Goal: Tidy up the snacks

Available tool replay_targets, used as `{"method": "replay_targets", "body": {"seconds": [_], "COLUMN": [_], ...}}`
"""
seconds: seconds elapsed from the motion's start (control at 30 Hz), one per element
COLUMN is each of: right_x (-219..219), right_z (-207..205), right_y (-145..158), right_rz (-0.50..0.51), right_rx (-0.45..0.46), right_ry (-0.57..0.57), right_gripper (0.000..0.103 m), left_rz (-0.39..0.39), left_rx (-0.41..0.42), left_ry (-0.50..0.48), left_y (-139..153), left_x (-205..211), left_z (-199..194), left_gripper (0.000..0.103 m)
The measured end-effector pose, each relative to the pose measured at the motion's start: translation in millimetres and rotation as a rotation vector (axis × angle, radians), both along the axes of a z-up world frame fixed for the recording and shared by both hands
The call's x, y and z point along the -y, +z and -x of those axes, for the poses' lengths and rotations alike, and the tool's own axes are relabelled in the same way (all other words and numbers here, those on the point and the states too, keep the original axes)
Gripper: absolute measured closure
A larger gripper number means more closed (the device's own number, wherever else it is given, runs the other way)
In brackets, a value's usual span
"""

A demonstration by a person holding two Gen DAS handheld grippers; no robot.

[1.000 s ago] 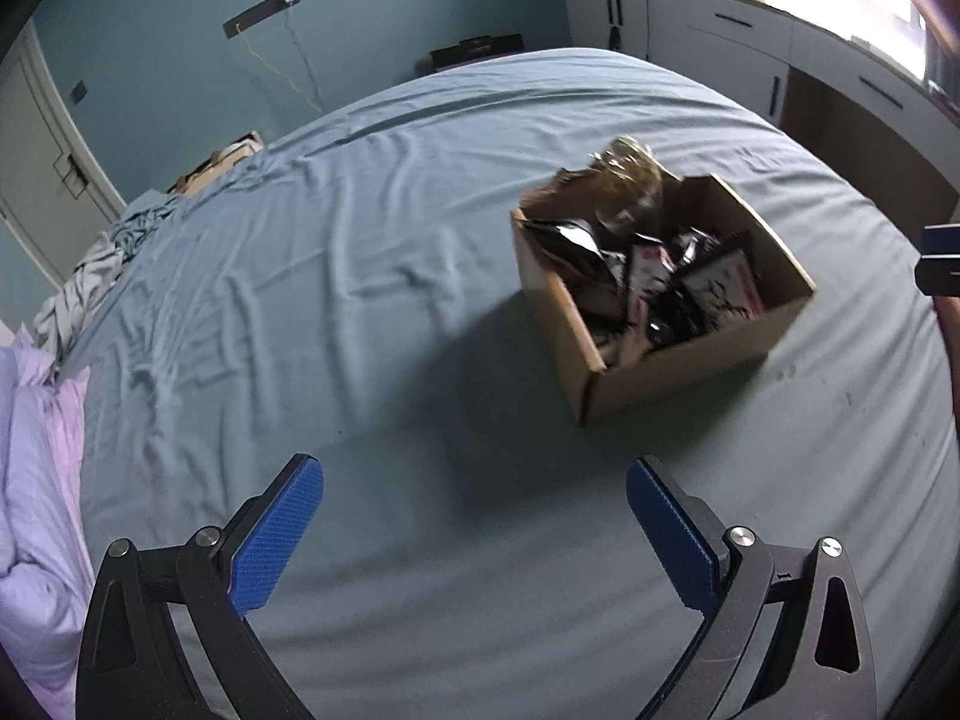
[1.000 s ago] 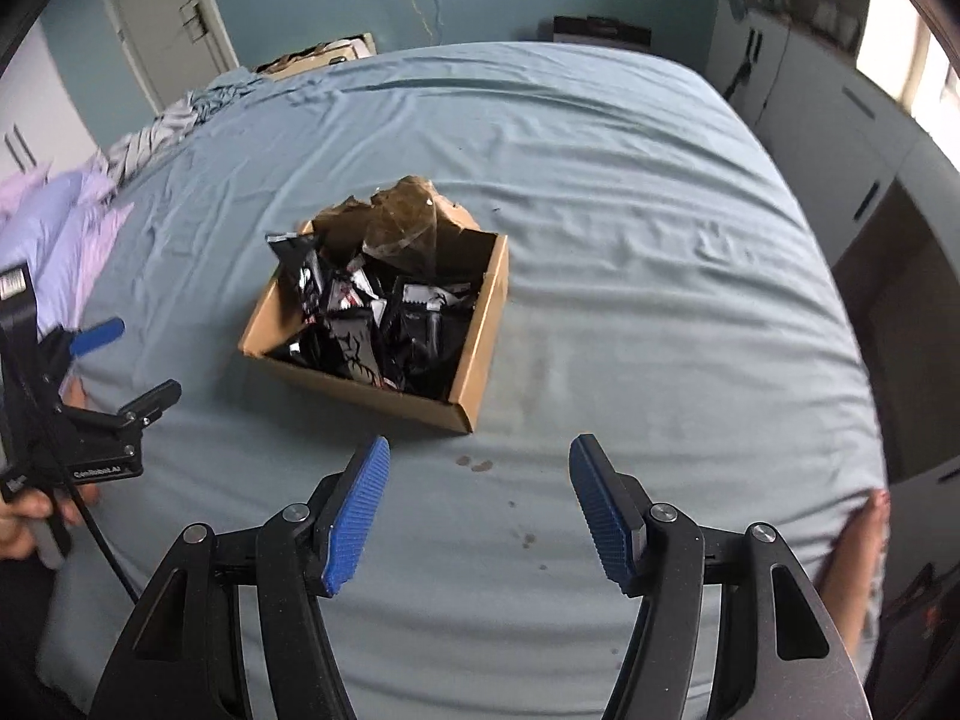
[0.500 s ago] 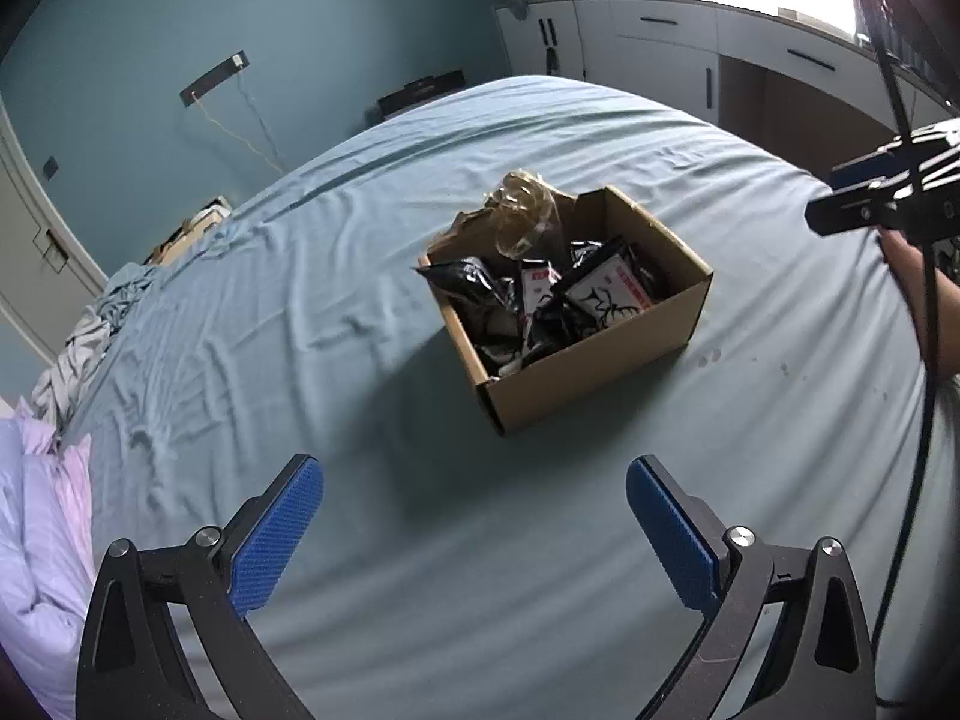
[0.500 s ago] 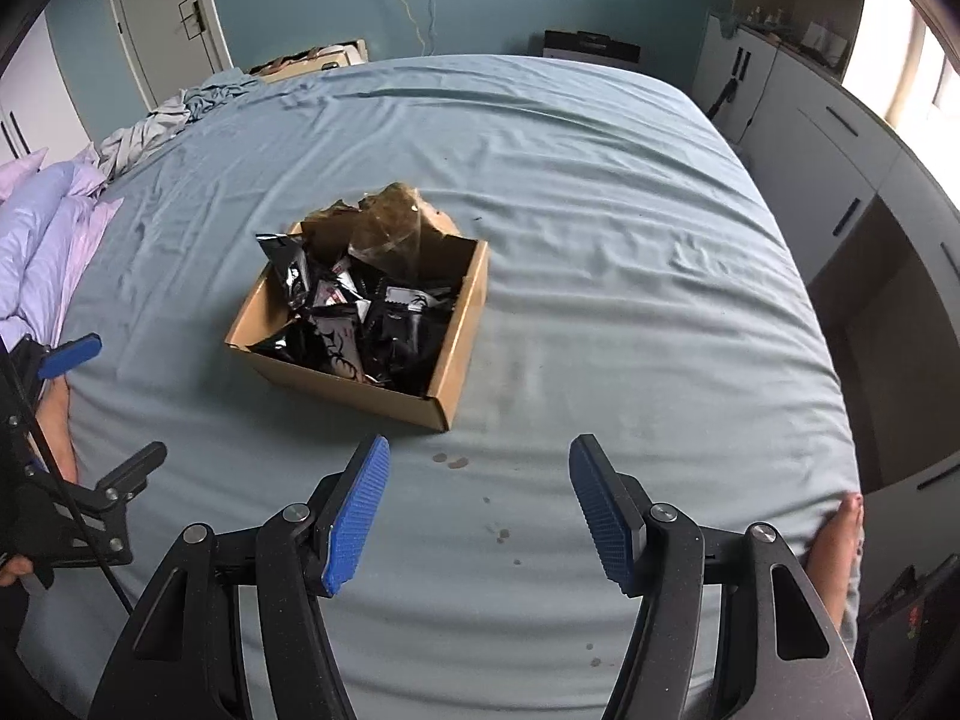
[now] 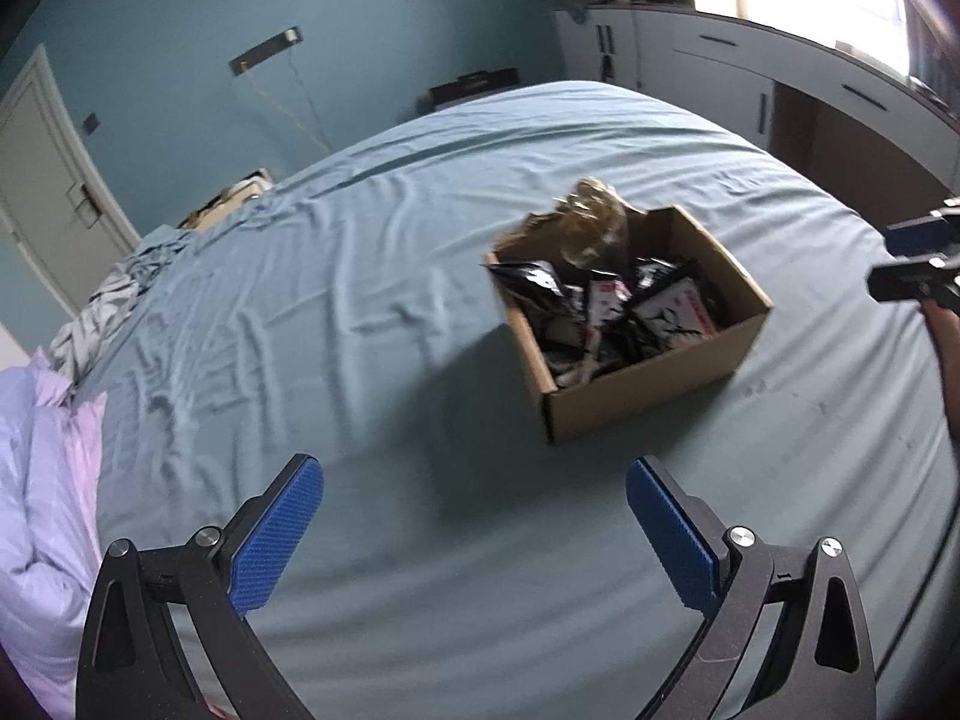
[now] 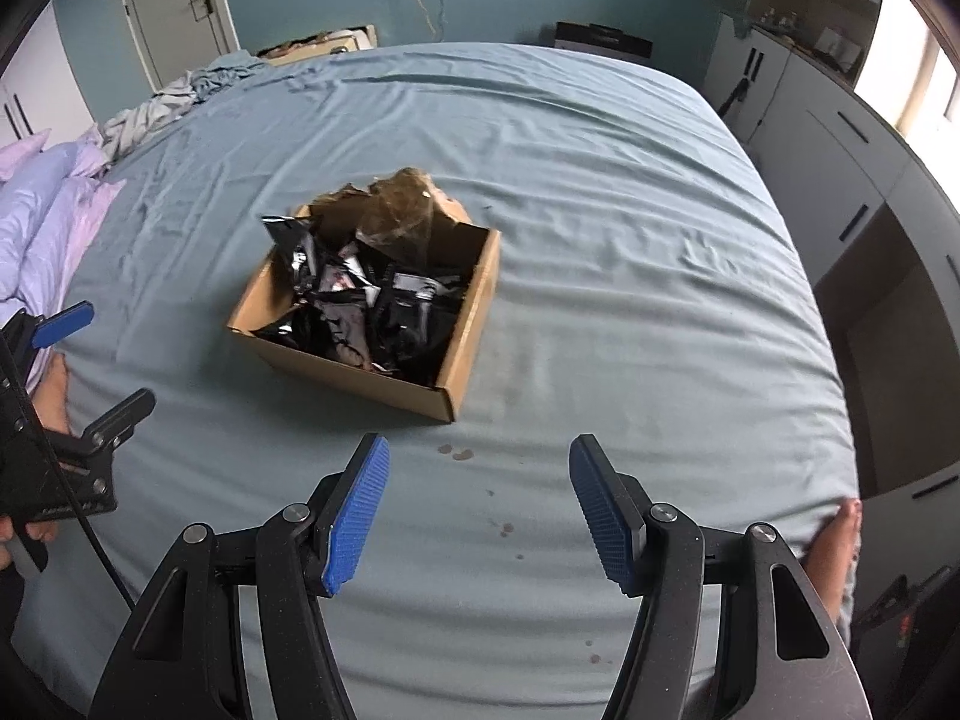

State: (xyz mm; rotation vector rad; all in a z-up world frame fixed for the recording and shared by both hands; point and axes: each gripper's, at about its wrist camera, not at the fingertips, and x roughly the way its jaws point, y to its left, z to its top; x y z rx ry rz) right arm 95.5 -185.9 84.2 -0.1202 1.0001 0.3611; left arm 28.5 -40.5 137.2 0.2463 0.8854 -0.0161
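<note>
Hovering above the bed (image 6: 600, 240), left gripper (image 5: 474, 516) and right gripper (image 6: 477, 492) both spread wide and empty, cardboard box (image 6: 384, 384) of black snack packets (image 6: 396, 312) lying ahead, well apart from each.

- A wide bed (image 6: 600, 210) is carrying everything, and a blue-grey sheet (image 5: 360, 276) is covering it from edge to edge, wrinkling in long soft folds.
- An open cardboard box (image 6: 462, 336) is sitting directly on the sheet near the middle, with black snack packets (image 6: 360, 306) and a crumpled brownish wrapper (image 6: 399, 210) filling it.
- A few small dark spots (image 6: 456, 452) are showing on the sheet just in front of the box.
- Lilac bedding (image 6: 42, 198) is lying bunched along the left side.
- Rumpled striped and blue fabric (image 6: 174, 99) is piling up at the far left corner.
</note>
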Motion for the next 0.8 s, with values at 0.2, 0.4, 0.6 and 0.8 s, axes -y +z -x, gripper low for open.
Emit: {"method": "replay_targets", "body": {"seconds": [0.2, 0.4, 0.6, 0.8], "right_x": [12, 10, 8, 8], "right_z": [15, 21, 20, 17], "right_y": [-3, -11, -11, -9], "right_rz": [-0.138, -0.089, -0.076, -0.076], "right_rx": [0.07, 0.089, 0.085, 0.072], "right_ry": [-0.017, -0.006, -0.002, 0.001], "right_gripper": [0.042, 0.042, 0.042, 0.042], "left_rz": [0.012, -0.02, -0.027, -0.031], "left_rx": [-0.012, -0.005, 0.005, 0.002], "left_ry": [0.057, 0.081, 0.037, 0.007], "left_y": [-3, -6, -2, -1], "left_x": [-12, -15, -10, -3], "left_z": [-5, -5, -3, -2], "left_gripper": [0.0, 0.0, 0.0, 0.0]}}
